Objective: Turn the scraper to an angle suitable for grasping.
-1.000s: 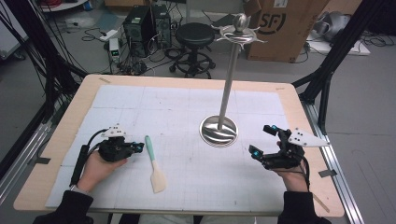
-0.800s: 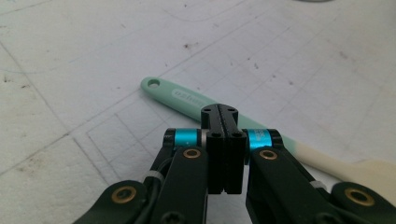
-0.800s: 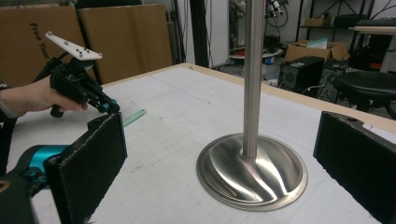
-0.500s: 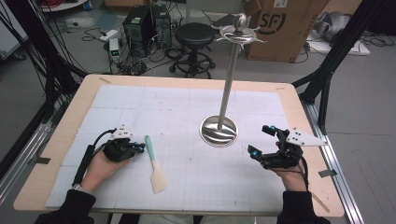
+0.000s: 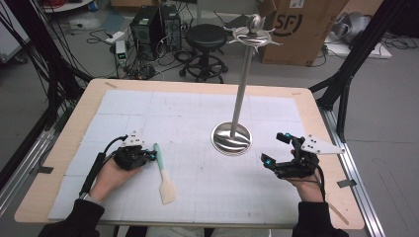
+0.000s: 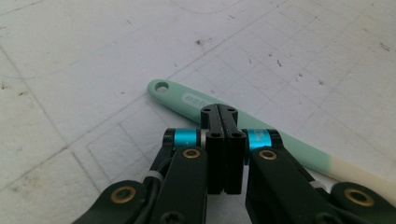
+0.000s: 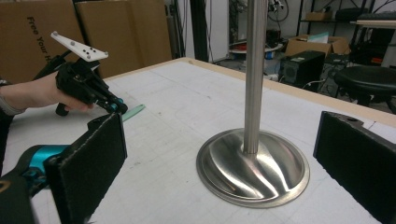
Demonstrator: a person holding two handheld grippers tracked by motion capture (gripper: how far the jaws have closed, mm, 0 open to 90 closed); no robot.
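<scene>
The left gripper point(image 5: 151, 157) has its jaws pressed together just over the spatula point(image 5: 163, 173) handle; the right gripper point(image 5: 274, 148) gapes wide toward the metal stand point(image 5: 232, 138) at its eleven o'clock — white gridded mat point(image 5: 197, 108), wooden table point(image 5: 64, 148), stool point(image 5: 207, 37) and boxes point(image 5: 296, 29) behind.

Even, bright overhead light with soft shadows. Glare streaks the stand's base point(image 7: 252, 166). The near jaws blur in both gripper views; the high view is slightly soft.

One spatula point(image 5: 162, 170) and one metal stand point(image 5: 232, 136) are sitting on the table point(image 5: 59, 148); two grippers are flanking the stand.
</scene>
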